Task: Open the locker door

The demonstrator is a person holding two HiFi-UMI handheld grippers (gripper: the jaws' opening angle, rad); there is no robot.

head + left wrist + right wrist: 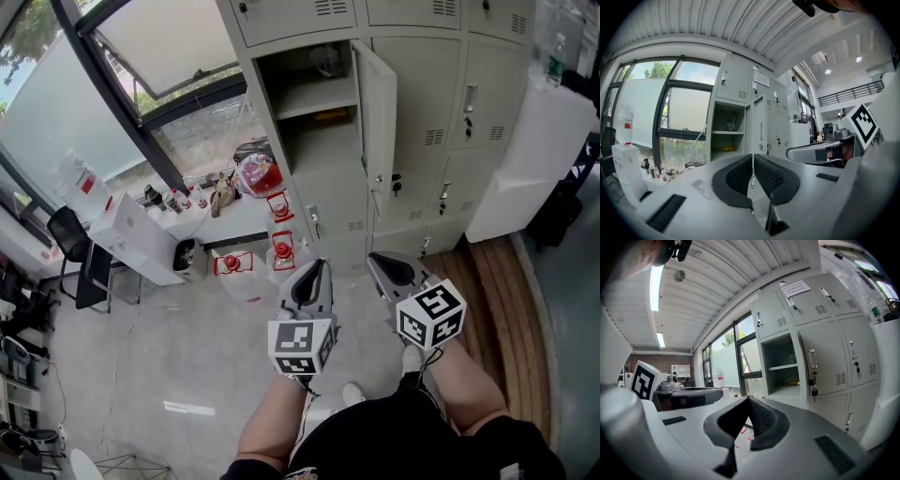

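Head view: locker door (379,122) is found at upper centre, swung out from its open compartment (309,103), long axis upright, free edge turned toward the lower frame. Left gripper (322,264) and right gripper (377,259) are held closed, empty, well apart from it. The door could be knocked shut by a careless brush.

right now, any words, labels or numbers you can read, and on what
Nothing here can be read.
Paper notice on a top locker door: print too blurred.
Red label on a container: too small.
Marker cubes: square patterns only, no words.
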